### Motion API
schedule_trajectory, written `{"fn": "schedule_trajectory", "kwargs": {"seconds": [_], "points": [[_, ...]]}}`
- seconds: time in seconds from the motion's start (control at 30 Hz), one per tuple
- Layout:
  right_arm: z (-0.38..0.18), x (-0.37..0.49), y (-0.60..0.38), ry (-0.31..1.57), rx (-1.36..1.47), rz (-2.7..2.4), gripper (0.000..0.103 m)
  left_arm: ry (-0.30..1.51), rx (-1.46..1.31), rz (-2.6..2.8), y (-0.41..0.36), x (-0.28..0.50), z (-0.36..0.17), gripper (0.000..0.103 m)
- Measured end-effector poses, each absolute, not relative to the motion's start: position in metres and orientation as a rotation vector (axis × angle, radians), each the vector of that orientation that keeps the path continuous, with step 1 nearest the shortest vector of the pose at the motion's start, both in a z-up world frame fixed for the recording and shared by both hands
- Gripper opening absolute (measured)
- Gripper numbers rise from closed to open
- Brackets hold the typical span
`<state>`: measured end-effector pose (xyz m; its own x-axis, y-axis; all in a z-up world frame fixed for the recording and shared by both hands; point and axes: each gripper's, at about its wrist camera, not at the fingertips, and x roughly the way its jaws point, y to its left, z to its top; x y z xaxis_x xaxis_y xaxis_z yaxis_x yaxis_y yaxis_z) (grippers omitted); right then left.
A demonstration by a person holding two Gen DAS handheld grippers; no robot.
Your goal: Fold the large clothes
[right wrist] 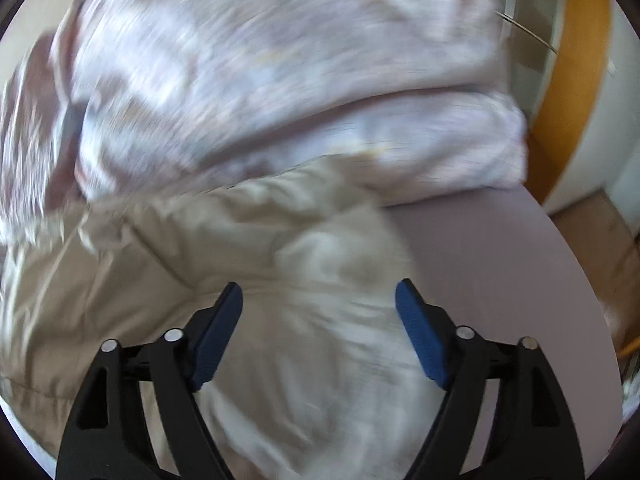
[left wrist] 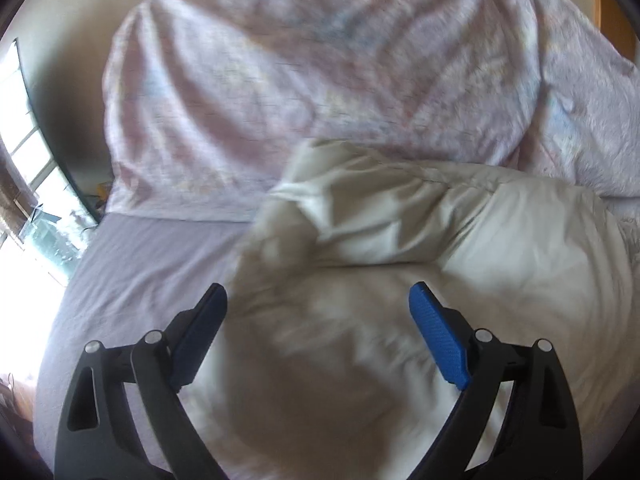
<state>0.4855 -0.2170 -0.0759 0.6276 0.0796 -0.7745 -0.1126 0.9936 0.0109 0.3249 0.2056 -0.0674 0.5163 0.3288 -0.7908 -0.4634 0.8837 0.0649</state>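
Nearest, left gripper (left wrist: 318,300): jaws spread wide, nothing pinched, poised above the cream garment (left wrist: 400,280). Right gripper (right wrist: 319,300): likewise spread, pads clear of the cloth, hanging over the same garment's pale end (right wrist: 340,340). Garment itself: bunched and creased on the lilac sheet (left wrist: 140,272), one thick fold heaped on its far side, a seam running along that ridge; edges hard to trace through motion blur. Beyond the garment, touching its far edge: a rumpled pink patterned duvet (left wrist: 300,60), piled high. Further still past the duvet: wooden trim (right wrist: 576,80) on the right view, a bright window (left wrist: 24,128) on the left view. Judged step: regrasp for the next fold. Recommended: locate two true corners or a hem before closing, not a mid-panel bunch; pinch a single layer on each side; lift level and together; keep the cloth clear of the duvet to avoid dragging it; smooth the ridge before folding over.
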Motion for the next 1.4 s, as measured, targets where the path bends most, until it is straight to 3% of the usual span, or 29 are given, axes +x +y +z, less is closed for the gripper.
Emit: {"fn": "schedule_trajectory", "kwargs": {"seconds": [0.37,0.43,0.5,0.63,0.7,0.8,1.4], "points": [[-0.123,0.466,-0.292,1.214,0.466,0.179,0.087,1.051,-0.500,0.458,0.265,0.266,-0.099,0.091],[-0.129,0.460,-0.295,1.225,0.555,0.185,0.071,1.039,-0.576,0.438,0.265,0.262,-0.104,0.083],[-0.126,0.455,-0.293,1.221,0.591,0.170,0.060,1.018,-0.661,0.413,0.265,0.261,-0.108,0.066],[-0.116,0.452,-0.290,1.219,0.578,0.156,0.036,0.988,-0.688,0.432,0.254,0.258,-0.105,0.049],[-0.108,0.451,-0.288,1.213,0.571,0.160,0.031,0.964,-0.701,0.424,0.253,0.257,-0.101,0.034],[-0.100,0.441,-0.286,1.201,0.566,0.175,0.027,0.935,-0.688,0.422,0.244,0.248,-0.089,0.026],[-0.102,0.343,-0.282,1.291,0.547,0.341,0.026,0.952,-0.638,0.451,0.262,0.099,-0.063,0.025]]}}
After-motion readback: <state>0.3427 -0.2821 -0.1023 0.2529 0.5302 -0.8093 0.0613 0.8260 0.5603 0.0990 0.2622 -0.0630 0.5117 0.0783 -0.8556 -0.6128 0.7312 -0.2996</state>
